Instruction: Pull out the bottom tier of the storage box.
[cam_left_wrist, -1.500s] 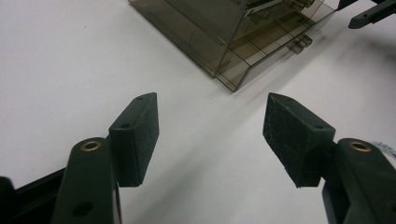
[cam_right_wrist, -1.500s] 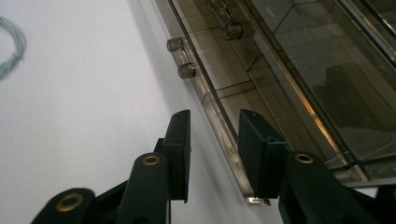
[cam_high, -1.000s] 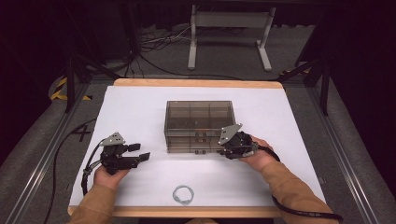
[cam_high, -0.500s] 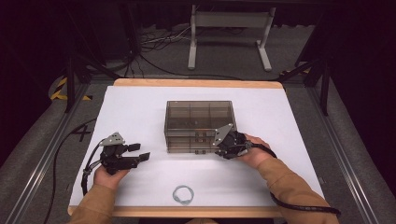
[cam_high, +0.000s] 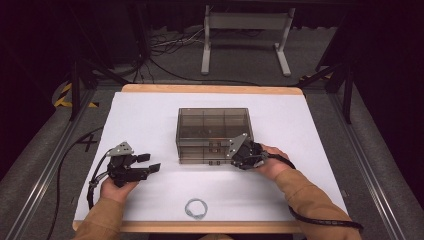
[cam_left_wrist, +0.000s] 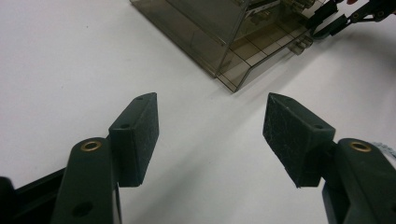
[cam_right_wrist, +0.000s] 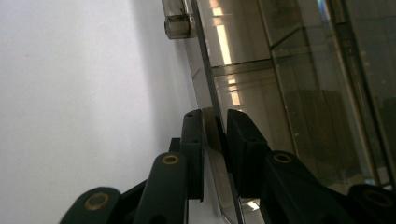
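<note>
A smoky see-through compartment box (cam_high: 214, 127) stands in the middle of the white table. My right gripper (cam_high: 232, 155) is at the box's front right corner. In the right gripper view its jaws (cam_right_wrist: 215, 121) have just been closing and now pinch a thin clear panel edge (cam_right_wrist: 214, 135) of the box (cam_right_wrist: 289, 70) between the pads. My left gripper (cam_high: 151, 161) rests low at the left of the table, apart from the box, jaws wide open with only bare table between them (cam_left_wrist: 210, 116). The left gripper view has the box (cam_left_wrist: 219, 32) ahead, with the right gripper (cam_left_wrist: 336, 18) beyond it.
A small pale wire ring (cam_high: 195, 207) lies near the table's front edge. The white sheet (cam_high: 150, 115) has a wooden rim (cam_high: 210, 89) at the back. A metal stand (cam_high: 245, 40) and cables are on the floor behind.
The right gripper has shifted a little left along the box's front and its jaws have narrowed onto the panel edge. The left gripper has stayed where it was.
</note>
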